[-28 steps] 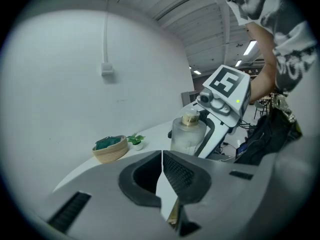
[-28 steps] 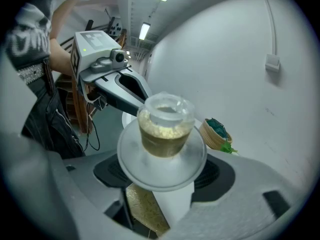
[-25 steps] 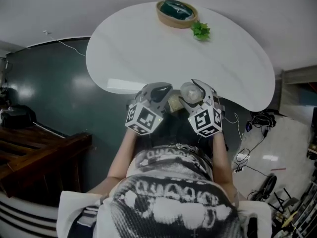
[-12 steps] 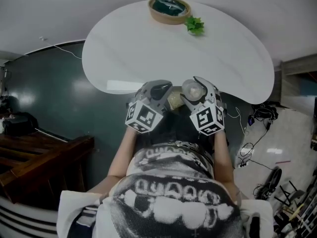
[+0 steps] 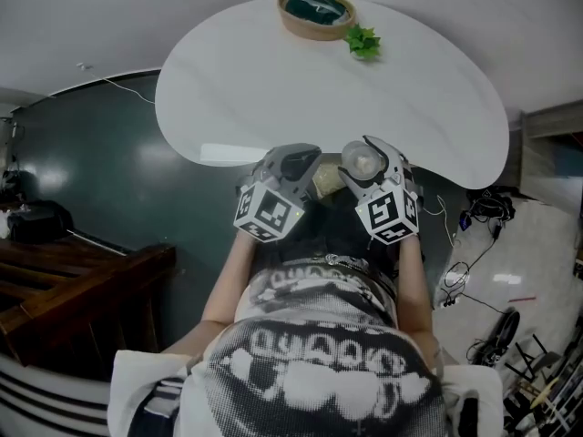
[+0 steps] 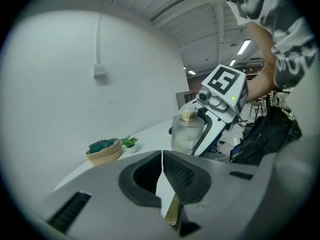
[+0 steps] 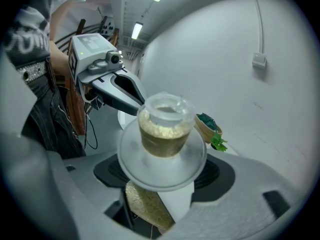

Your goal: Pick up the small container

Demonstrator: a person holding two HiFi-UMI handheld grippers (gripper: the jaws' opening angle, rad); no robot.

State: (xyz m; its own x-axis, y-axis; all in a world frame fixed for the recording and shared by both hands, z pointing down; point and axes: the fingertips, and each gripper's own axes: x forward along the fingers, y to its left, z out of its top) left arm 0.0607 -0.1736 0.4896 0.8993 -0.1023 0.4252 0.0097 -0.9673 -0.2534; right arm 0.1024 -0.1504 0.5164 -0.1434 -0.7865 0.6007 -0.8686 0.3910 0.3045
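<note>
I hold both arms bent in front of me, seen from above. My left forearm and right forearm reach forward side by side, and the two grippers sit near each other, both sloping downward. My left gripper has its jaws pressed together, meeting along a thin seam. My right gripper has its jaws spread wide and clamped on the small container, which stands upright between them.

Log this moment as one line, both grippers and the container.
right gripper: shut on small container | left gripper: shut, empty | basket: far edge of white table
</note>
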